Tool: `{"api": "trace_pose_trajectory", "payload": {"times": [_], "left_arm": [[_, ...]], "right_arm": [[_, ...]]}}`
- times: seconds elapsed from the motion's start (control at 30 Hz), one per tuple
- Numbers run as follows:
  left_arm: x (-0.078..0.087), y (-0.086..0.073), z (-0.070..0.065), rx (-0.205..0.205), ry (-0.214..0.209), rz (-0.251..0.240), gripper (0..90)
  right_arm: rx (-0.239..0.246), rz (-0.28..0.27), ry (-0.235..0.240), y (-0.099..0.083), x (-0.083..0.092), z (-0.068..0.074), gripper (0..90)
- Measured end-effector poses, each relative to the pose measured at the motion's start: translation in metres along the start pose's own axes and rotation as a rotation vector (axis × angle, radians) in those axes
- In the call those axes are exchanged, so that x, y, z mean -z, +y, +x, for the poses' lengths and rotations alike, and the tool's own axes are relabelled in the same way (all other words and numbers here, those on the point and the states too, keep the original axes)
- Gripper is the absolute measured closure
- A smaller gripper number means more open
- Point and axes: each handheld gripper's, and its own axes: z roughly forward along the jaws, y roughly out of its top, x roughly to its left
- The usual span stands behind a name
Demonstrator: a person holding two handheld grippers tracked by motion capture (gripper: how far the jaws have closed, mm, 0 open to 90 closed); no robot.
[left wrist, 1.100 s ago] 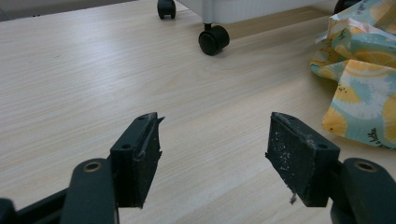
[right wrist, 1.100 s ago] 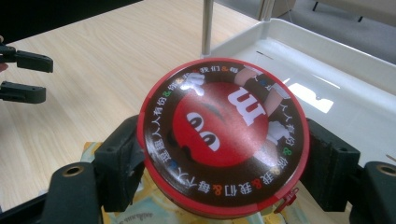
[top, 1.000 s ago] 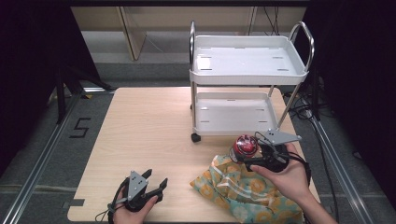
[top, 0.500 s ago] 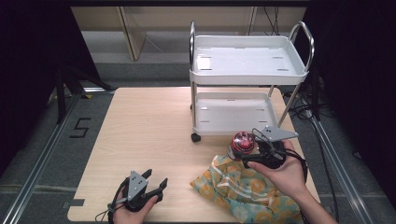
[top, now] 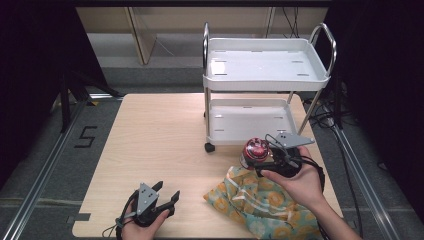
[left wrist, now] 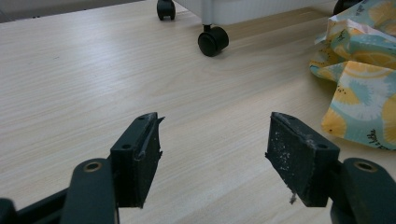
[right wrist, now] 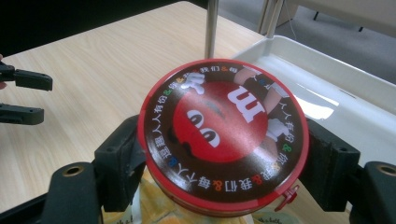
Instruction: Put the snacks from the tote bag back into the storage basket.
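The right gripper [top: 264,159] is clamped on a round red-lidded tin [top: 254,152], its jaws pressing the tin's sides at 9 and 3 o'clock in the right gripper view, and it holds the tin above the counter [top: 160,145] just off the front edge of the white cart's [top: 265,70] lower tray. A patterned cloth bag [top: 255,202] lies on the counter at the tin's 6 o'clock, under the right hand. The left gripper [top: 166,197] rests low at the counter's near edge, at the bag's 9 o'clock, with its jaws spread wide and nothing between them.
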Motion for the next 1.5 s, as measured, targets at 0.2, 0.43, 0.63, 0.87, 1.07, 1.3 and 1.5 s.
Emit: {"api": "trace_pose_trajectory", "payload": {"times": [0.2,0.43,0.63,0.87,1.07,1.3,1.5], "left_arm": [[0.0,0.0,0.0,-0.004,-0.001,-0.001,34.0],[0.0,0.0,0.0,-0.003,-0.001,-0.001,34.1],[0.0,0.0,0.0,-0.003,0.004,0.0,34.1],[0.001,0.0,0.0,-0.003,0.007,0.002,34.1],[0.0,0.0,0.0,0.004,0.001,-0.008,34.1],[0.001,0.0,0.001,-0.004,0.006,0.001,34.1],[0.001,0.0,0.001,-0.004,0.008,0.001,34.1]], "right_arm": [[0.018,-0.009,-0.01,0.001,-0.003,-0.001,26.4],[-0.001,0.002,0.016,0.003,-0.006,-0.001,26.4],[0.005,-0.018,0.001,0.005,-0.009,-0.001,26.4],[0.008,-0.008,0.011,0.007,-0.013,-0.002,26.5],[-0.002,-0.016,-0.004,0.008,-0.015,-0.002,26.4],[0.008,-0.006,0.001,0.01,-0.017,-0.003,26.4],[0.012,-0.015,-0.001,0.012,-0.019,-0.004,26.4]]}}
